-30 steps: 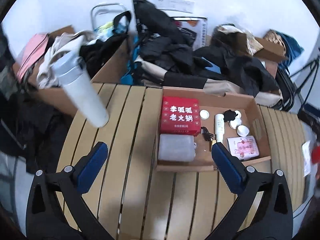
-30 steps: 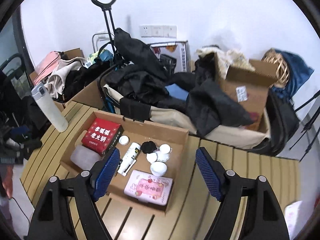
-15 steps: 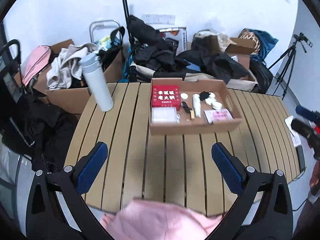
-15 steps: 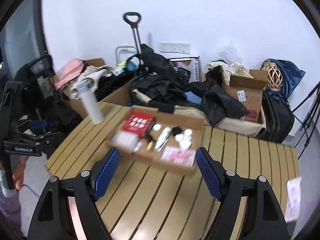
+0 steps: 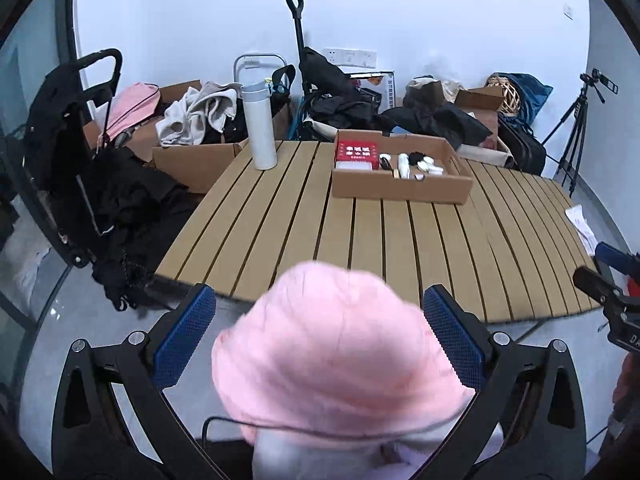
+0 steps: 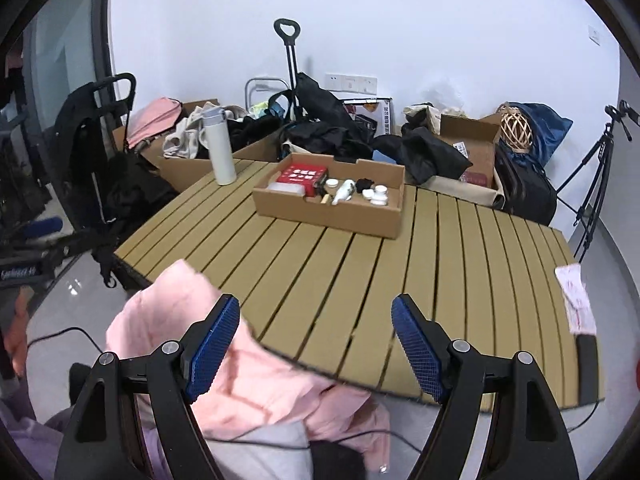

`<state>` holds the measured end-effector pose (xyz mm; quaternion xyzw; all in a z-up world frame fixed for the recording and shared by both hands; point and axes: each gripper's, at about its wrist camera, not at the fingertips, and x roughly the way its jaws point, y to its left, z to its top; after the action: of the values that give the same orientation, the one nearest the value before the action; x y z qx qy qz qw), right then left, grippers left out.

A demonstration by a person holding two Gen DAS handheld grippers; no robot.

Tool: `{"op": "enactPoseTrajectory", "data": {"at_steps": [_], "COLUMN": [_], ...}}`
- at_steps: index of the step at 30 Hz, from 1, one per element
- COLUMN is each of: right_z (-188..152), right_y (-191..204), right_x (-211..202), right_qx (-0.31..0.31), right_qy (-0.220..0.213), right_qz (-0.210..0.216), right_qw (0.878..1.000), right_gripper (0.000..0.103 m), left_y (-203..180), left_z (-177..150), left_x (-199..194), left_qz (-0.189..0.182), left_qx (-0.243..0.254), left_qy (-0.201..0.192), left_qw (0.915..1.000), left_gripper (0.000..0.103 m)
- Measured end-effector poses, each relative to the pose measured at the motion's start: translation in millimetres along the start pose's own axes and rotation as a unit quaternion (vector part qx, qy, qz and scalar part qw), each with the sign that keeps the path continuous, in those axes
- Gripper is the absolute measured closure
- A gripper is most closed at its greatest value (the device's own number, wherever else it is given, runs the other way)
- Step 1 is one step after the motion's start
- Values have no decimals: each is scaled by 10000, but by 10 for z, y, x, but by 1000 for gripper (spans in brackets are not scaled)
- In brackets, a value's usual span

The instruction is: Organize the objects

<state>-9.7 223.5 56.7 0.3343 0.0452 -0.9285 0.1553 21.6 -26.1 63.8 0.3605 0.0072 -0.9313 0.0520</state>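
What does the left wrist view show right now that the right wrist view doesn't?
Only the left wrist view shows the left gripper, open, with a pink fluffy garment bulging between its fingers. Only the right wrist view shows the right gripper, open over the table edge, and a dark flat object near the table's right edge. Both show the white bottle and the cardboard box on the slatted table.

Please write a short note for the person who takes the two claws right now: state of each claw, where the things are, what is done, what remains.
Left claw: open, empty, off the near table edge.
Right claw: open, empty, over the near edge.
Cardboard tray at the far side of the slatted table holds the red box and small white items.
White bottle stands upright left of the tray, outside it.
Possibly left: the bottle.
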Motion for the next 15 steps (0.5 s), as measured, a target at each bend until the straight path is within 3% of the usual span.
{"op": "enactPoseTrajectory", "data": {"at_steps": [3,6,15], "right_z": [-193,-283,-274], "right_y": [103,185,197], "right_x": [-165,-199,-351], "right_qx": [213,338,359], "right_qy": [-228,-133,-408], "right_qz": [49,301,197], "right_qw": [9995,9989,9983], "right_gripper": [21,21,21], "left_y": [-56,-127,-185], "left_z": [-124,-159,-155], "left_x": [-179,-316,-407], "left_qz": [-135,-190,-144], "left_qx": [152,259,335], "left_qy": [-171,-325,-458], "left_qw": [9996,9990,9983], "left_gripper": [0,0,0]}}
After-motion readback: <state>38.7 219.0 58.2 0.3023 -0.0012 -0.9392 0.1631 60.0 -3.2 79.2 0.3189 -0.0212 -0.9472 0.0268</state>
